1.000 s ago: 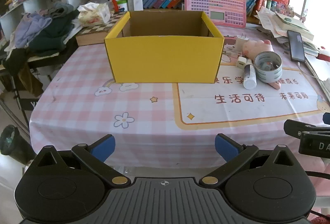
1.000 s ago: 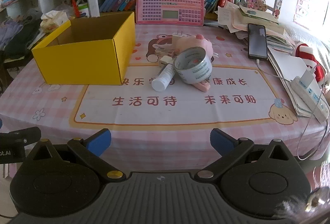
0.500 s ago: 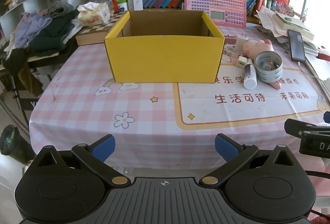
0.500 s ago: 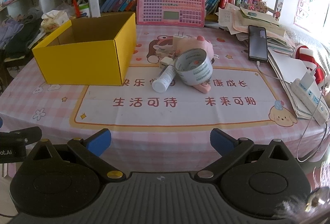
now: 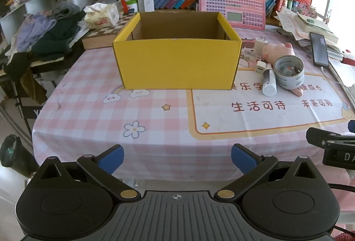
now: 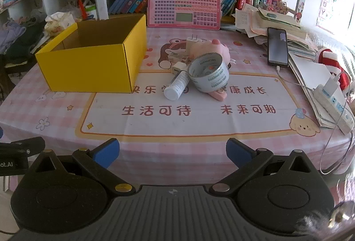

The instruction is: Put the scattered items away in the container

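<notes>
With both your left gripper [image 5: 177, 157] and right gripper [image 6: 172, 153] spread empty, the tilted grey tape roll [image 6: 208, 75] (propped on clutter) could roll off beside the open yellow cardboard box [image 6: 88, 63] if nudged.

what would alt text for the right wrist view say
An open right tool hovers at the near edge of a pink checked table. Ahead lie a tape roll, white bottle, pink plush pig and chargers, beside an open yellow box.

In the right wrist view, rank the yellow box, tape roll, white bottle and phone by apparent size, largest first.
1. Yellow box, by far.
2. Tape roll.
3. Phone and white bottle: unsure. They look about alike, the phone lies farther from the camera and the bottle points toward it, so I won't rank them.
</notes>
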`<act>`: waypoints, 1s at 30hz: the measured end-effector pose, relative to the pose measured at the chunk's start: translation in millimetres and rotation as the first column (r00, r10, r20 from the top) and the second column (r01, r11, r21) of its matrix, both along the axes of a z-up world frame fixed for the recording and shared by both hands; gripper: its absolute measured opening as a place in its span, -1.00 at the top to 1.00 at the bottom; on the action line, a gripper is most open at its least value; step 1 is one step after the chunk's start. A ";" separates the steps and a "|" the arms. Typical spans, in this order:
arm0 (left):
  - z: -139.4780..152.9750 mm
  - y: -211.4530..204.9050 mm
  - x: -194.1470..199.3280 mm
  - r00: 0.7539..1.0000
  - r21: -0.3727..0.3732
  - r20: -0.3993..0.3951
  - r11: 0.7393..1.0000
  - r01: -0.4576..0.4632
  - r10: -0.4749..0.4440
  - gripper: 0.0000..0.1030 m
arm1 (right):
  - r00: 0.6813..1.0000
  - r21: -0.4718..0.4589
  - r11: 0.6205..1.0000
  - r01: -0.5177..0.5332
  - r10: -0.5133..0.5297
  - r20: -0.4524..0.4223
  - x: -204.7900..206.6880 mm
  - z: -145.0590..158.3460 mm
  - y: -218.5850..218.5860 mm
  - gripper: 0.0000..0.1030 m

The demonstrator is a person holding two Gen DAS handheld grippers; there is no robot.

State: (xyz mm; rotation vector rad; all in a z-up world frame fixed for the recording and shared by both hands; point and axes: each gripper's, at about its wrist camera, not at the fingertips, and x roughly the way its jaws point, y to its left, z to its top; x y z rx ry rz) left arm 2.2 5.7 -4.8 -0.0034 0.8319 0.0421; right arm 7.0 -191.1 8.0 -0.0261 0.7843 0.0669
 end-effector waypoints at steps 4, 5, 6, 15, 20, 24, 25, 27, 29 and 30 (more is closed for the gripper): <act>-0.1 -1.9 -0.6 1.000 -0.001 -0.001 1.000 0.008 -0.008 -1.00 | 1.000 0.013 1.000 0.000 0.000 0.000 -0.4 0.2 -1.1 -1.00; 0.0 -2.0 -0.4 1.000 -0.001 -0.002 1.000 0.008 -0.008 -1.00 | 1.000 0.016 1.000 -0.001 0.001 0.001 -0.5 0.2 -1.4 -1.00; -0.1 -1.9 -0.4 1.000 -0.002 -0.003 1.000 0.008 -0.008 -1.00 | 1.000 0.015 1.000 -0.001 0.001 0.001 -0.5 0.2 -1.2 -1.00; -1.0 -1.3 0.7 1.000 -0.008 -0.004 1.000 0.014 -0.014 -1.00 | 1.000 0.004 1.000 -0.017 0.016 0.010 -1.4 1.6 0.6 -1.00; -1.8 0.8 1.2 1.000 -0.012 -0.010 1.000 0.005 -0.005 -1.00 | 1.000 0.003 1.000 -0.016 0.016 0.008 -1.7 1.3 1.1 -1.00; -2.5 2.0 0.5 1.000 -0.013 -0.013 1.000 0.001 -0.001 -1.00 | 1.000 0.001 1.000 -0.013 0.013 0.010 -1.2 1.8 1.9 -1.00; -2.8 1.9 0.3 1.000 -0.014 -0.013 1.000 0.003 -0.003 -1.00 | 1.000 0.002 1.000 -0.010 0.010 0.009 -0.9 1.8 2.3 -1.00; -2.9 1.3 -0.1 1.000 -0.019 -0.013 1.000 0.012 -0.012 -1.00 | 1.000 0.005 1.000 0.001 -0.001 0.008 -0.8 1.9 1.5 -1.00; -2.4 2.1 -0.4 1.000 -0.022 -0.009 1.000 0.017 -0.017 -1.00 | 1.000 0.013 1.000 0.020 -0.020 0.008 -2.1 2.2 -1.0 -1.00; -2.0 2.5 -0.7 1.000 -0.026 -0.006 1.000 0.017 -0.017 -1.00 | 1.000 0.019 0.999 0.027 -0.027 0.009 -2.7 2.3 -2.3 -1.00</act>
